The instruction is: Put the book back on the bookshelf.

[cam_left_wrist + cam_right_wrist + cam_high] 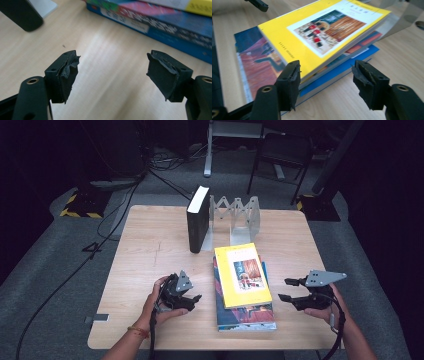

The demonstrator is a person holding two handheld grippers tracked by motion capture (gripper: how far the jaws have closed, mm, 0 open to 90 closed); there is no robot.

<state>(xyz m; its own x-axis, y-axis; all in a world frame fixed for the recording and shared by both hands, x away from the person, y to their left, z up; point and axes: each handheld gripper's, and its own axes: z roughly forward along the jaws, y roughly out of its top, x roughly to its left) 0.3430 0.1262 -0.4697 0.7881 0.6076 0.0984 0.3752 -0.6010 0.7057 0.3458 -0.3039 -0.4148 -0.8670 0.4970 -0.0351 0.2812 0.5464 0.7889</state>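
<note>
On table (150, 245), L to R: 1 left gripper (192, 301), jaws apart, nothing between; 1 black book (197, 222) upright at 1 metal bookend rack (240, 215); 1 stack of approx. 3 flat books, yellow book (242, 275) on top, blue book (245, 317) lowest; 1 right gripper (286, 290), jaws apart, empty, just beside stack's right edge. Cover text unreadable.

High view from above the person's side, facing forward and down over the whole table (150, 245), left gripper view low and close, seemingly facing the book stack's (160, 22) spine edge, right gripper view close on the same stack (317, 50).
</note>
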